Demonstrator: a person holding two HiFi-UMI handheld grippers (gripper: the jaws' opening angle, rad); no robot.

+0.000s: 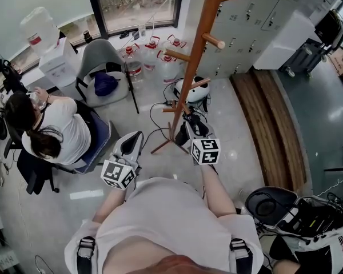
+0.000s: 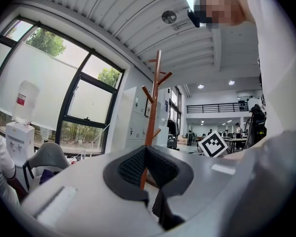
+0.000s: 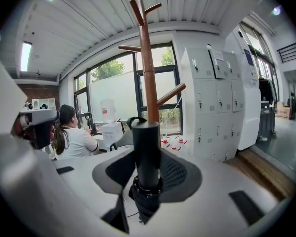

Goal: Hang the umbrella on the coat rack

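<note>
The wooden coat rack (image 1: pixel 200 50) stands on the floor straight ahead, its pegs bare; it also rises behind the jaws in the right gripper view (image 3: pixel 147 68) and the left gripper view (image 2: pixel 155 98). A folded black umbrella (image 3: pixel 146 154) stands upright between the jaws of my right gripper (image 3: pixel 147 158), which is shut on it, handle and wrist loop up. In the head view my right gripper (image 1: pixel 190 122) is close to the rack's lower pegs. My left gripper (image 1: pixel 134 137) hangs level to the left, its jaws a narrow slit apart and empty (image 2: pixel 145 154).
A person (image 1: pixel 51 127) sits at a desk on the left, beside a grey chair (image 1: pixel 103 67) and a water dispenser (image 1: pixel 51 50). Water bottles (image 1: pixel 151 56) and cables (image 1: pixel 160 110) lie behind the rack. Lockers (image 1: pixel 257 16) and a wooden platform (image 1: pixel 268 119) are at right, black gear (image 1: pixel 286 210) at lower right.
</note>
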